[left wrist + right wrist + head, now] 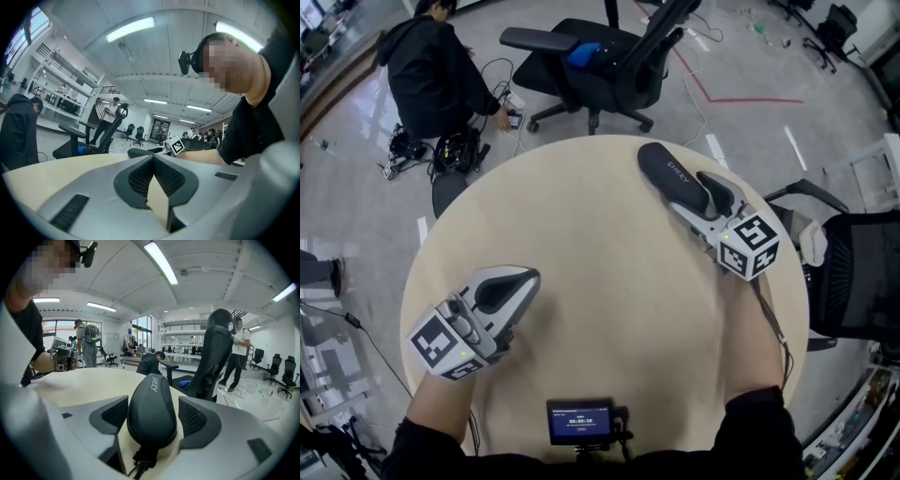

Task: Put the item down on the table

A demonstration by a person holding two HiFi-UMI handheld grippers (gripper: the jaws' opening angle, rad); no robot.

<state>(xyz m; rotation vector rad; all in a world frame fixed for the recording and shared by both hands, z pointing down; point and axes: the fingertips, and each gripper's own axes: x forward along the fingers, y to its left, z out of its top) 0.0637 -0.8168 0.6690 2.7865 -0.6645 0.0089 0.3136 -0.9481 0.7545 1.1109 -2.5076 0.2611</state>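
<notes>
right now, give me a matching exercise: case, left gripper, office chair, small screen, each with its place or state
Things:
1 case
2 left gripper
3 office chair
4 small screen

Places or states:
A on the floor beyond the table
B jaws together, nothing in them
C nearest the person
D between the open jaws of the right gripper

Pairs: 1-D; 2-B; 3-A; 4-C
</notes>
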